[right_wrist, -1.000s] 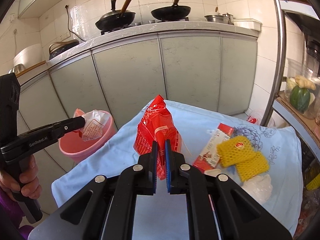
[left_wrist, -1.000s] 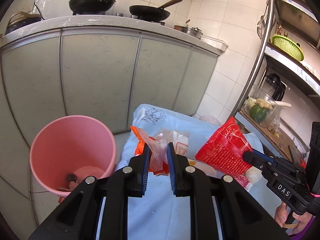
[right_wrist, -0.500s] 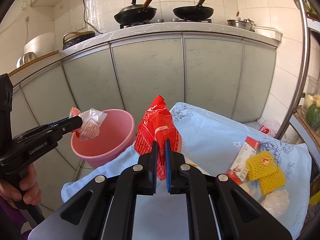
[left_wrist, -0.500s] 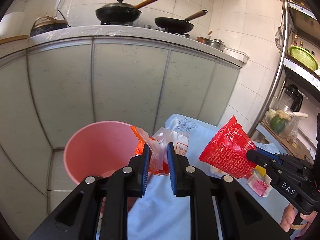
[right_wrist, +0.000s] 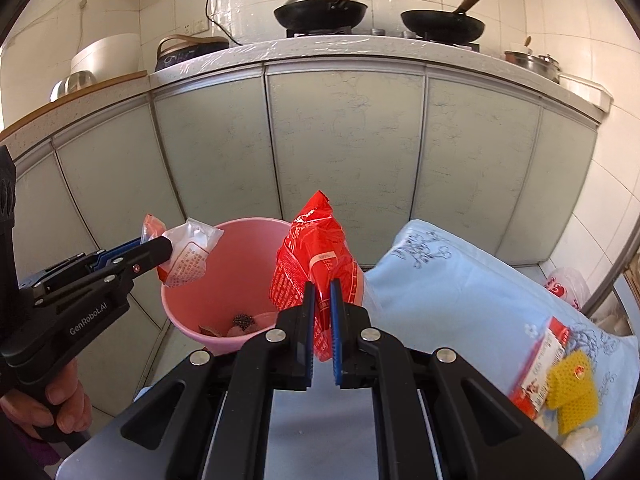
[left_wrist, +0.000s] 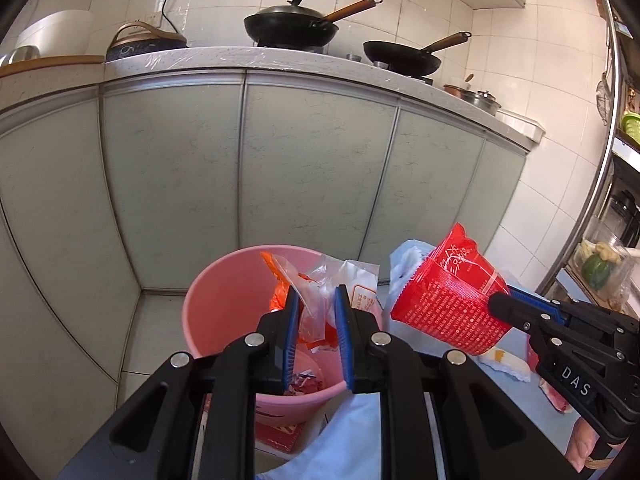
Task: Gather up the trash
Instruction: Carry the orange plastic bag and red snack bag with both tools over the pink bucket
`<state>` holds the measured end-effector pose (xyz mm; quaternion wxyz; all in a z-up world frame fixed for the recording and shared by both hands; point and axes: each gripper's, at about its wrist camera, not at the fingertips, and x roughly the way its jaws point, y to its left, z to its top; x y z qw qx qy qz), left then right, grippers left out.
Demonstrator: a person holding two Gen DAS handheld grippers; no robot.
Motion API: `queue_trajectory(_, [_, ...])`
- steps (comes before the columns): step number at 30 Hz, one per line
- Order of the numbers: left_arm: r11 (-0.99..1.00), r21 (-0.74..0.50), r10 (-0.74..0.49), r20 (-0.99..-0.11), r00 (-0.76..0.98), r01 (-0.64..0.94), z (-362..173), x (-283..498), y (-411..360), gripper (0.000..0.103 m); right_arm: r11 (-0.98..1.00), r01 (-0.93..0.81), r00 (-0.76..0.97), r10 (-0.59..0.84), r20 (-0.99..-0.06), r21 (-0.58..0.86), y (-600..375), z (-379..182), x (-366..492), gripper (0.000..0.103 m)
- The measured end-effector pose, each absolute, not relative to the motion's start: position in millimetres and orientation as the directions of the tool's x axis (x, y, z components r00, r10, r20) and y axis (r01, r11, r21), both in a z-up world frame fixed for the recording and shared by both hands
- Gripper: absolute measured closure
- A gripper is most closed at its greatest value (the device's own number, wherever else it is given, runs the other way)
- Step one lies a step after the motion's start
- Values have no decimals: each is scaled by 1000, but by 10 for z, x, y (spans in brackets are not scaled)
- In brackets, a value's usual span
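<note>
Left gripper [left_wrist: 316, 300] has its blue pads clamped on a crumpled clear-and-orange wrapper [left_wrist: 320, 284], and that wrapper hangs right over the mouth of the pink bin [left_wrist: 208, 316], just inside the near rim; from the right wrist view the wrapper [right_wrist: 186, 254] sits above the bin's left edge [right_wrist: 176, 312], with open air beneath it and only a few scraps on the bin floor. Right gripper [right_wrist: 322, 292] is pinched tight on a red snack bag [right_wrist: 316, 256], which stands up out of the jaws, just right of the bin's rim and level with it; seen from the left wrist the red bag [left_wrist: 448, 300] hangs beside the left tool, close but not touching. Ahead of both tools the grey-green cabinet doors [right_wrist: 344, 152] close off the far side, so the free room is the gap above the bin. To the right of the right gripper the blue cloth [right_wrist: 460, 280] drapes off its table edge. Count: one bin, two grippers, two held wrappers, and on the cloth one red-and-white carton [right_wrist: 540, 364] and one yellow foam net [right_wrist: 572, 396] side by side
</note>
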<state>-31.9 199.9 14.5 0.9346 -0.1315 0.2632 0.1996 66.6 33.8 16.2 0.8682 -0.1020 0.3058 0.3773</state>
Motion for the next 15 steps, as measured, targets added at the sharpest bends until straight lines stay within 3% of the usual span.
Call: queue_trajectory(15, [848,-125,348,-603,718,-516,-181,-122,2335,86,630,-776,458,597,-658,33,954,-61,858,96])
